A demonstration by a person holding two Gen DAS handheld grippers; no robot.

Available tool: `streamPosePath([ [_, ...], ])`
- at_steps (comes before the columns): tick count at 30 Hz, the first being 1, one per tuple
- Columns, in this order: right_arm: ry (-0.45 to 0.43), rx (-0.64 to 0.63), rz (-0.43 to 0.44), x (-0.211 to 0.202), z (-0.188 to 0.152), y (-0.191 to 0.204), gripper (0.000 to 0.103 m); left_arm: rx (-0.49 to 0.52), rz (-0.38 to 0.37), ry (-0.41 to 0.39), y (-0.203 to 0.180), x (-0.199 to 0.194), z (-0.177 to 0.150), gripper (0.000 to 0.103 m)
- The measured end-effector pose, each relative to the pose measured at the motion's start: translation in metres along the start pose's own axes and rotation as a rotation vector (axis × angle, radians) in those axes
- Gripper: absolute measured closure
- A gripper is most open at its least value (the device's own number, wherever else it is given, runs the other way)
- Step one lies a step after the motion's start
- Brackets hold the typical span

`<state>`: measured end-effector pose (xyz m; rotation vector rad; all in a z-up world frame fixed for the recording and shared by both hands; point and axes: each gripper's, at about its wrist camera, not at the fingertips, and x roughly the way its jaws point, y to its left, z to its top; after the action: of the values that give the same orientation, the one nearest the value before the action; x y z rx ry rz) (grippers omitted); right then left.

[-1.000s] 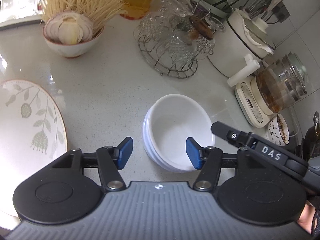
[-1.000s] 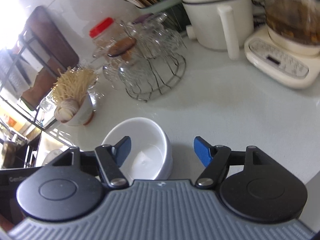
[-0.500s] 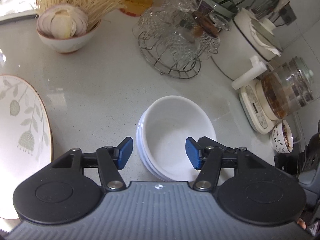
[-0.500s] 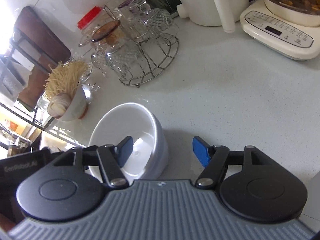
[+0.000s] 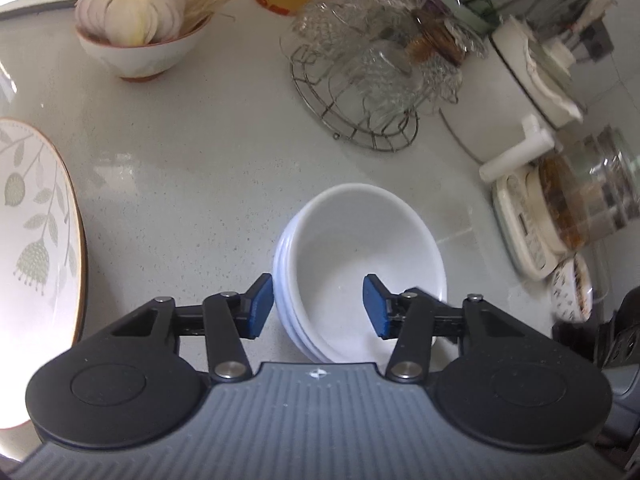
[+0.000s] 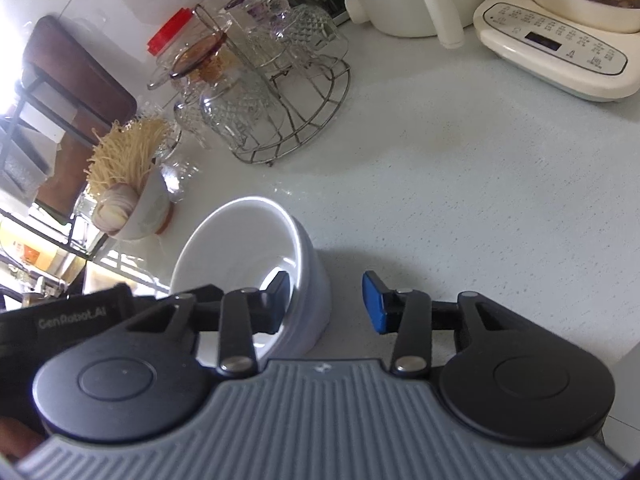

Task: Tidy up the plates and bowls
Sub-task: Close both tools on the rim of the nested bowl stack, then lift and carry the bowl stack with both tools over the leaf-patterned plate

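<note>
Three nested bowls (image 5: 360,256), mouths up.

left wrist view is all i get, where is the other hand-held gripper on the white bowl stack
Observer: The right hand-held gripper straddles the wall of the white bowl stack, with one finger inside the top bowl and the blue pad outside. Its jaws have just been closing.
Operator: is it gripping yet
Observer: No. Bare countertop shows between the outer pad and the bowl wall.
Operator: what is behind the glass rack
Observer: A jar with a red lid stands behind the glass rack.
</note>
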<state>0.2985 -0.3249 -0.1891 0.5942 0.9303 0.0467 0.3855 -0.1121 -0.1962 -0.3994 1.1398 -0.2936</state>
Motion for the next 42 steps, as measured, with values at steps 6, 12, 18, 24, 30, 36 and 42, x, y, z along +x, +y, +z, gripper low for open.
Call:
streamPosePath([
  [6, -0.002, -0.015, 0.002, 0.001, -0.003, 0.004, 0.071, -0.006, 0.001, 0.01, 0.002, 0.004, 0.0, 0.062],
  [12, -0.016, -0.05, -0.022, -0.002, -0.007, 0.007, 0.079, 0.063, -0.002, 0.0, -0.004, -0.002, -0.004, 0.082],
  [18, -0.036, -0.051, -0.025, -0.014, -0.012, 0.006, 0.079, 0.085, -0.022, -0.011, -0.01, -0.011, -0.009, 0.082],
  [24, -0.079, -0.037, -0.028, -0.031, -0.018, 0.01, 0.079, 0.113, -0.043, -0.025, -0.014, -0.028, -0.018, 0.082],
  [30, -0.117, -0.07, -0.039, -0.049, -0.025, 0.019, 0.079, 0.117, -0.071, -0.032, -0.012, -0.042, -0.026, 0.082],
  [36, -0.131, -0.087, -0.043, -0.056, -0.032, 0.023, 0.079, 0.129, -0.077, -0.042, -0.011, -0.051, -0.032, 0.082],
  [42, -0.147, -0.074, -0.025, -0.063, -0.036, 0.031, 0.079, 0.129, -0.08, -0.053, -0.005, -0.065, -0.034, 0.082],
])
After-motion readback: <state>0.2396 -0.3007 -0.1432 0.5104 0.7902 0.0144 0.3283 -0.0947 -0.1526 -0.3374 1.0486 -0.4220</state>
